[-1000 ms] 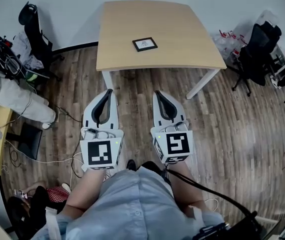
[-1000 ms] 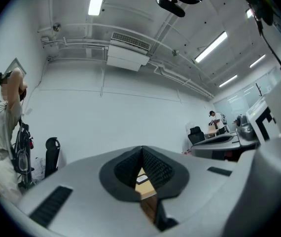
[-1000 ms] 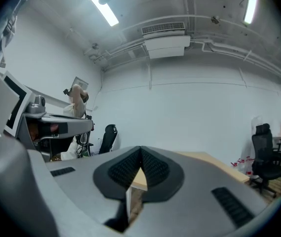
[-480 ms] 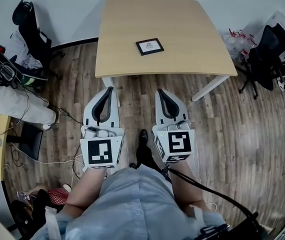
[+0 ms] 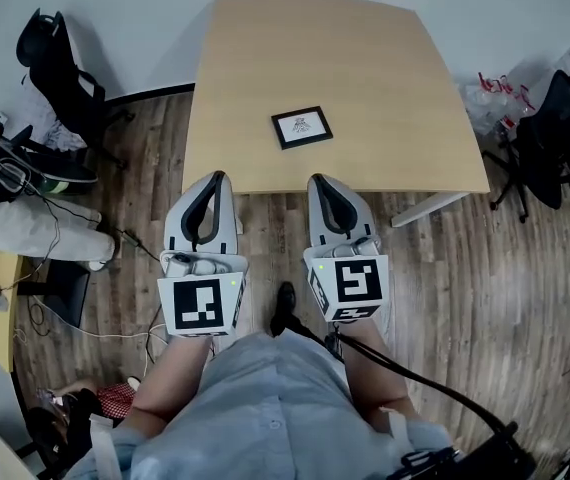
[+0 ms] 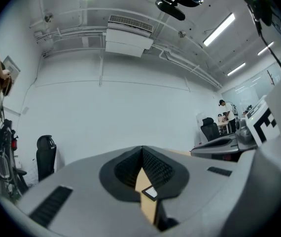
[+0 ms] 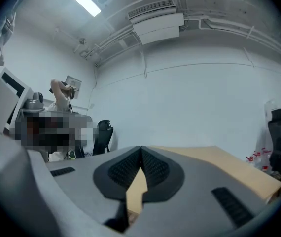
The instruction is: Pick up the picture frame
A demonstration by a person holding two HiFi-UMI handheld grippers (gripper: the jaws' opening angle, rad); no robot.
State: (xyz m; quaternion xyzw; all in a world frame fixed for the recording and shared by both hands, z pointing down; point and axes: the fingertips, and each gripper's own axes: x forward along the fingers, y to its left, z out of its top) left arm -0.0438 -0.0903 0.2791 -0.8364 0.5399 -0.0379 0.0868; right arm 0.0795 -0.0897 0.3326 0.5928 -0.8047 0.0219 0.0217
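Observation:
The picture frame [image 5: 301, 127], small and black-edged with a white print, lies flat on the light wooden table [image 5: 365, 68], a little inside its near edge. My left gripper [image 5: 215, 176] and right gripper [image 5: 321, 179] are held side by side, level, with their tips at that near edge; both are shut and empty. The frame lies ahead of them, between the two tips. In the left gripper view the frame [image 6: 150, 192] shows through the slit below the closed jaws [image 6: 142, 152]. The right gripper view shows its closed jaws [image 7: 141, 151] and the tabletop [image 7: 219, 167] beyond.
A black office chair [image 5: 60, 63] and a standing person [image 5: 25, 223] with cables are on the left. Another black chair [image 5: 555, 118] and bags stand on the right. A white table leg [image 5: 430, 208] slants down at the near right corner. The floor is wood planks.
Both grippers have moved forward to the table. Its near edge, well ahead a second ago, now meets their tips, and the frame is closer. The jaws stayed shut.

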